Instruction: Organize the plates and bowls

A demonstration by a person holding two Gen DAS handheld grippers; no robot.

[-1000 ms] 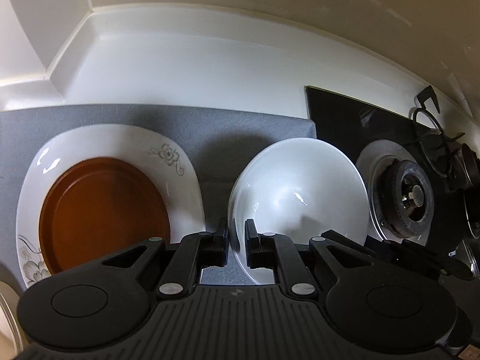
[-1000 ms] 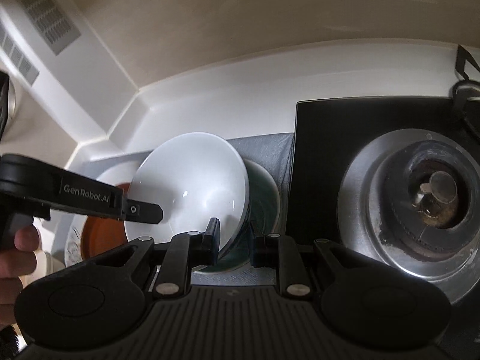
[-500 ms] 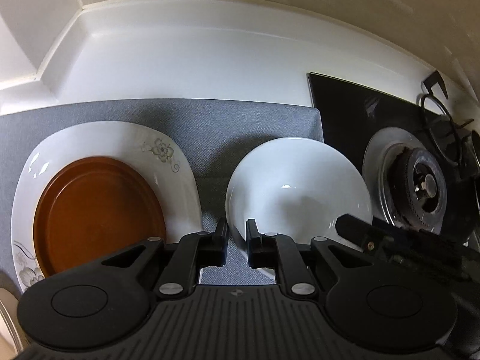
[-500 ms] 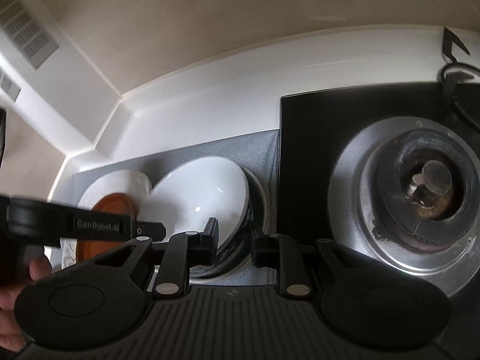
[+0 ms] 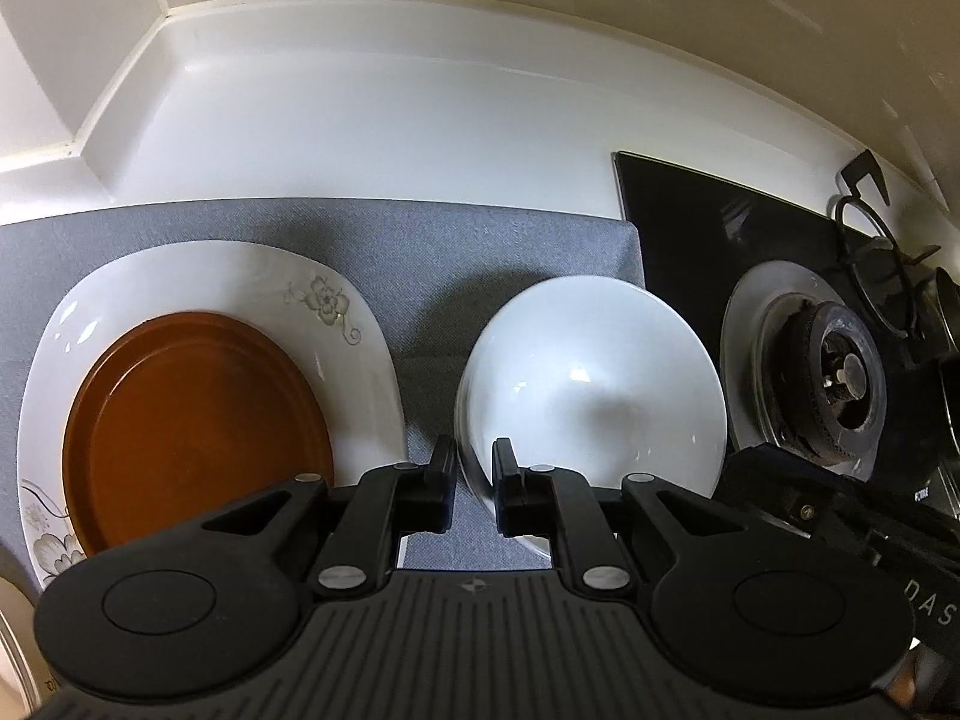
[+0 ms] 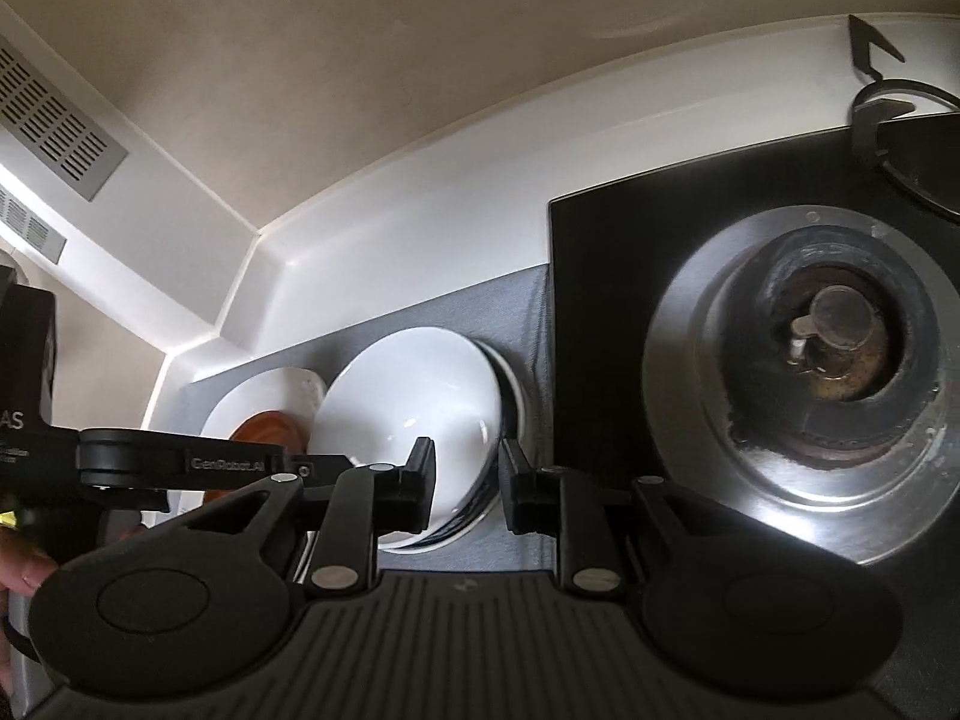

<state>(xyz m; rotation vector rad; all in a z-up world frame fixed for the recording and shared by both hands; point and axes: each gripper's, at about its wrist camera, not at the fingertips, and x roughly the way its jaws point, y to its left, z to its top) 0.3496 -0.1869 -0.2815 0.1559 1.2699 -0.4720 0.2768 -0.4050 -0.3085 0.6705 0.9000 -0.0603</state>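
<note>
Two grippers: left gripper (image 5: 471, 483) is pinching the white bowl (image 5: 591, 396) rim; right gripper (image 6: 465, 483) jaws have just been opening, letting go. Next: left needs to release w/o tipping the stack.

the near rim of the white bowl (image 5: 591, 384) disappears behind the left gripper (image 5: 470, 468) fingers. the dish beneath it (image 6: 510, 384) shows only as a thin dark sliver (its colour and shape cannot be told). the floral plate (image 5: 252, 276) runs off the left edge; a pale rim (image 5: 11, 630) at the worktop's near-left corner is barely visible.
</note>
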